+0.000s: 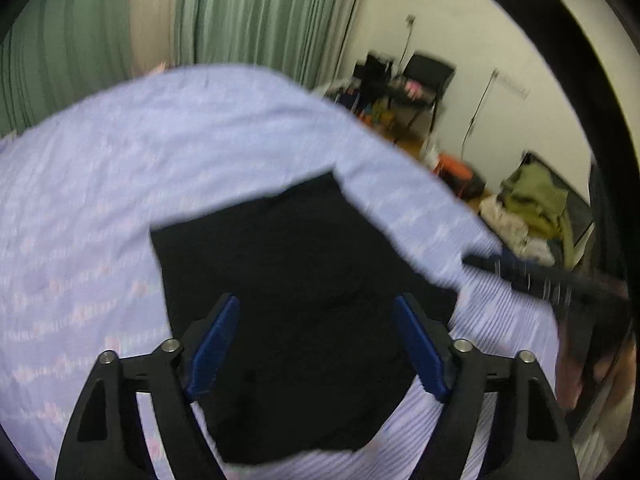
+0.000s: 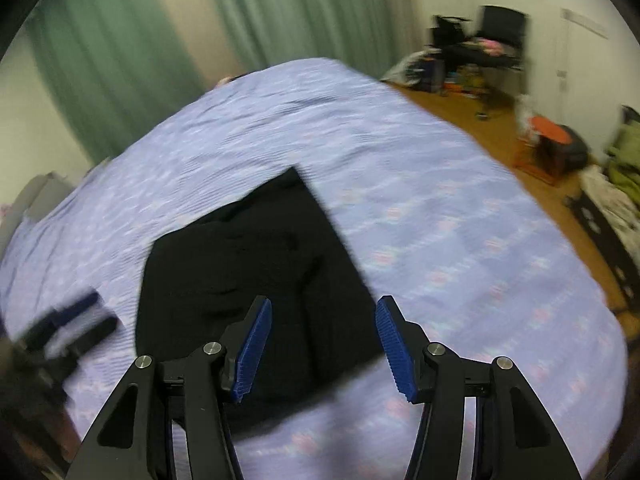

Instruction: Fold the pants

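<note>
The black pants (image 1: 288, 292) lie folded into a rough rectangle on the lavender bedspread (image 1: 100, 208). They also show in the right wrist view (image 2: 248, 276). My left gripper (image 1: 316, 304) is open and empty, hovering above the near half of the pants. My right gripper (image 2: 323, 306) is open and empty, above the near right part of the pants. The right gripper shows blurred at the right edge of the left wrist view (image 1: 532, 276). The left gripper shows blurred at the left edge of the right wrist view (image 2: 72, 324).
Green curtains (image 1: 256, 16) hang behind the bed. A black chair (image 2: 500, 36), an orange stool (image 2: 544, 140) and piles of clothes (image 2: 616, 200) stand on the wooden floor (image 2: 472, 116) to the right of the bed.
</note>
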`<state>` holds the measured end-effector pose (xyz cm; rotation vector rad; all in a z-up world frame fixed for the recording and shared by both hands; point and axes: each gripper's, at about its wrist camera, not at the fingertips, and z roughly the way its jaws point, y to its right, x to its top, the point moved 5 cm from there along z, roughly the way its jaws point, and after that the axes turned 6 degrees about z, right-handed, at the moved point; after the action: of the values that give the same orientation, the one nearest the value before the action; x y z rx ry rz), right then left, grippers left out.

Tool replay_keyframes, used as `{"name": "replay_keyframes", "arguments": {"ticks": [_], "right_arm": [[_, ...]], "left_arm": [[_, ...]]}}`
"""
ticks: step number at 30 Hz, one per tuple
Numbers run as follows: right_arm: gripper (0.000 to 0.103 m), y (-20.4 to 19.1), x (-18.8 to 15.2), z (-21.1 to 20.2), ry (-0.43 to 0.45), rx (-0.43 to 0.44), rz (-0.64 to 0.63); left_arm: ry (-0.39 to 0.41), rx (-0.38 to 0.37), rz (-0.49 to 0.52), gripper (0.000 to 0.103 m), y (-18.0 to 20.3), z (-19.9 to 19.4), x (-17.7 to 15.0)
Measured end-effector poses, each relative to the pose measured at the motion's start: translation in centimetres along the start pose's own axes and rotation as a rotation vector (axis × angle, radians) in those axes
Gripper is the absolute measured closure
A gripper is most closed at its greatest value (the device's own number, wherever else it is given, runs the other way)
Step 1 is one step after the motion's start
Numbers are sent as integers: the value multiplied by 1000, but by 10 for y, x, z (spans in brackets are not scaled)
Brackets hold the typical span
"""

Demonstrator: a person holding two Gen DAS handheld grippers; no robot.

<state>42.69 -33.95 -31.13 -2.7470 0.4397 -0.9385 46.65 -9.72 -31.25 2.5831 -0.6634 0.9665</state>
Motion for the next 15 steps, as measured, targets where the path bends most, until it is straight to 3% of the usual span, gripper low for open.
{"name": "replay_keyframes", "arguments": {"ticks": [7,15], "right_arm": [[48,-27,6,73,-115,87,-42],[48,-14,2,129,-243,178,125]], "left_arm": [[-94,27,29,32,-5,27,-38],[-155,30,-17,33,-21,40,-65]]}}
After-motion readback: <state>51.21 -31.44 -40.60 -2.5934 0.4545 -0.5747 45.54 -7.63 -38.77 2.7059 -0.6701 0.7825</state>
